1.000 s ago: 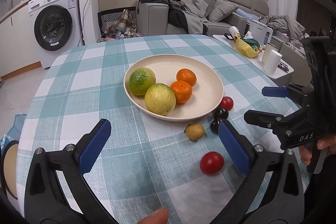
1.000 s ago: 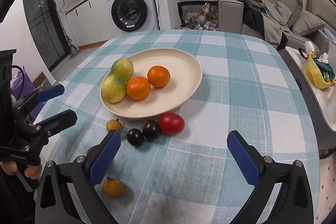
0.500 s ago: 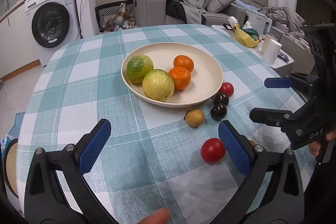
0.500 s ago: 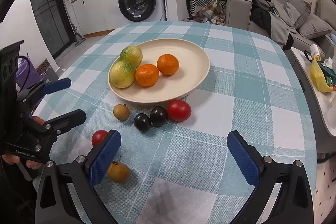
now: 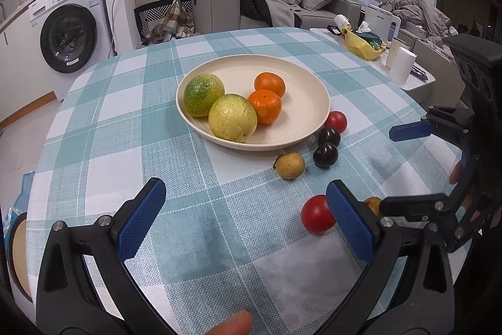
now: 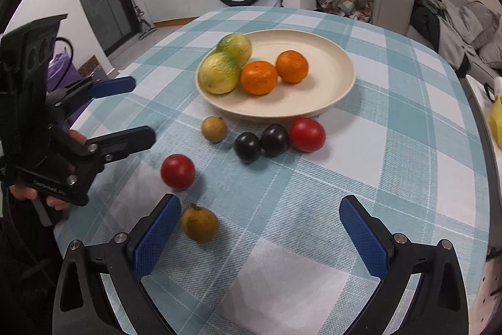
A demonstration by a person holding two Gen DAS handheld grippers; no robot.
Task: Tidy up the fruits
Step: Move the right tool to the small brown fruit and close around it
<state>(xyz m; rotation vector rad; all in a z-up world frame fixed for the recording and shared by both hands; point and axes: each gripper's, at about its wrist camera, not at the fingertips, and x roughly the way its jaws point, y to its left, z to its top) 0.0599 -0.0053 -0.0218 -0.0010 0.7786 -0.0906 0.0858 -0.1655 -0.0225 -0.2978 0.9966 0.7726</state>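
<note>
Both my grippers hang over the table, spread wide, nothing held. Left gripper point(image 5: 244, 217), right gripper point(image 6: 260, 236).

Key relation: the loose fruit lies on the checked cloth between me and the plate point(image 6: 339, 90). Nearest to my right gripper is the brown longan point(image 6: 200, 223), just beside its left finger, slightly ahead and left of centre, so I judge a small leftward shift would bracket it. The near tomato point(image 5: 317, 214) sits touching or almost touching my left gripper's right finger, off to that gripper's right, not between the fingers. Right gripper looks better placed for the longan, left for that tomato.

Further out, close under the plate rim: a second longan point(image 6: 214, 129), two dark plums point(image 6: 261, 143) touching each other, a second tomato point(image 6: 307, 134) next to them.

On the plate: two yellow-green pebbly round fruits point(image 6: 219, 72) and two oranges point(image 6: 259, 77), dimpled skin.

Everything loose is round with no long axis, so any grip angle works. Tomatoes are glossy and smooth and will likely roll or slip; longans look matte and rougher. The plate is smooth, cream and shallow; the cloth is woven.
</note>
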